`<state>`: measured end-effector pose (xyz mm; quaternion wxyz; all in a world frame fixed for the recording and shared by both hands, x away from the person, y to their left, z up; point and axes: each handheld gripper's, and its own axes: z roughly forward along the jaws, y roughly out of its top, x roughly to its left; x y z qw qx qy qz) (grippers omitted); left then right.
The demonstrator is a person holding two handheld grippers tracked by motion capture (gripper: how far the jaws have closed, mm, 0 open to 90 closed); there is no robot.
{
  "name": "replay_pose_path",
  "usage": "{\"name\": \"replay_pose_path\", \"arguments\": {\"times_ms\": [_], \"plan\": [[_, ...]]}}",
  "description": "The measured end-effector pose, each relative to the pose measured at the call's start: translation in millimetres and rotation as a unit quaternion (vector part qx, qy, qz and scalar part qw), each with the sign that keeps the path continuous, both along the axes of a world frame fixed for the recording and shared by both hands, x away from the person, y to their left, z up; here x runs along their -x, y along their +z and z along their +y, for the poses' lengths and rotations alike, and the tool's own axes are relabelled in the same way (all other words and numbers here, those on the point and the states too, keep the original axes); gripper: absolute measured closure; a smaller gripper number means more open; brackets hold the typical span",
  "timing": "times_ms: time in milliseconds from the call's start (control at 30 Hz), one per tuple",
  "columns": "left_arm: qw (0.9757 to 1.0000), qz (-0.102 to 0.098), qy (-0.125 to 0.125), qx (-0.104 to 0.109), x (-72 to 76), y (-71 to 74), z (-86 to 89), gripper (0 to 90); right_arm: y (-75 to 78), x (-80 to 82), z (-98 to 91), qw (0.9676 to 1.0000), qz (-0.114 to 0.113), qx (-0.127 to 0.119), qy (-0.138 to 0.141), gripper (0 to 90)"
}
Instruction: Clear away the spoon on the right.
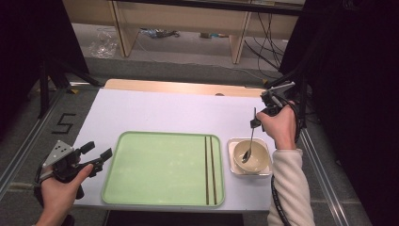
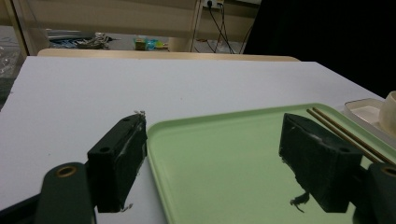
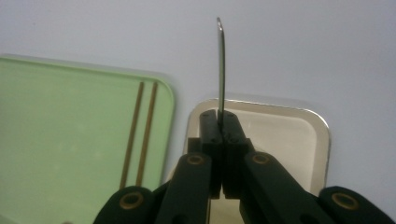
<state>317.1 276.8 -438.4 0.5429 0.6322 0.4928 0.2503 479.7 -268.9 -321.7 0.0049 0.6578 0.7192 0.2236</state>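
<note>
Spoon (image 1: 249, 143) first: thin, bright metal, its flat handle pinched between the closed black jaws of my right gripper (image 1: 254, 123), with its tip down inside the bowl (image 1: 251, 157). From the right gripper view I see that handle (image 3: 221, 65) edge-on, a narrow strip rising from the clamped pads. I read the bowl as round, cream and glossy, seated on a small square dish (image 1: 234, 146) with rounded corners and a pale shiny rim.

Left of the bowl, just beside the dish, lies the pale green tray (image 1: 160, 169), smooth and rectangular with soft corners and a raised lip. Two slim brown chopsticks (image 1: 210, 169) lie side by side along the tray edge nearest the bowl. My left gripper (image 1: 101, 160) sits at the tray's far side from the bowl, jaws wide and holding nothing, one pad over the tray corner.

All of it rests on a matte white surface (image 1: 179, 113) with a wooden strip along its back edge. Behind it I see grey floor, wooden furniture legs and loose cables. Bare white surface stretches beyond the bowl.
</note>
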Motion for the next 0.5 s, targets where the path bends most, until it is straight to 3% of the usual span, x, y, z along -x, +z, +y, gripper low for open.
{"name": "replay_pose_path", "arguments": {"times_ms": [33, 167, 300, 333, 367, 400, 467, 500], "plan": [[1.0, 0.0, 0.0, 0.0, -0.1, -0.1, -0.1, 23.0, 2.0, 0.8, 0.5, 0.9999, 0.01, -0.011, -0.006, 90.0], [1.0, 0.0, 0.0, 0.0, 0.0, 0.0, 0.0, 23.0, 0.9, 0.7, -1.4, 0.9999, -0.01, -0.008, 0.011, 90.0], [1.0, 0.001, -0.002, 0.0, -0.1, -0.3, -0.1, 23.0, 2.6, 1.4, -0.3, 0.9998, -0.008, -0.012, 0.011, 90.0], [1.0, 0.001, -0.002, -0.001, -0.2, -0.4, -0.1, 23.0, 5.5, 2.8, 2.4, 0.9997, 0.011, -0.021, -0.006, 90.0], [1.0, 0.002, -0.002, -0.001, -0.2, -0.4, 0.0, 23.0, 6.0, 3.1, 2.2, 0.9997, 0.009, -0.021, -0.003, 90.0], [1.0, 0.002, -0.001, 0.0, -0.2, -0.4, 0.1, 23.0, 4.6, 2.6, 0.4, 0.9997, -0.011, -0.016, 0.011, 90.0], [1.0, 0.002, -0.001, 0.001, -0.2, -0.3, 0.1, 23.0, 5.8, 3.3, 0.9, 0.9996, -0.011, -0.023, 0.01, 90.0], [1.0, 0.002, -0.001, 0.001, -0.1, -0.3, 0.1, 23.0, 8.2, 4.2, 2.2, 0.9996, 0.003, -0.027, 0.0, 90.0]]}}
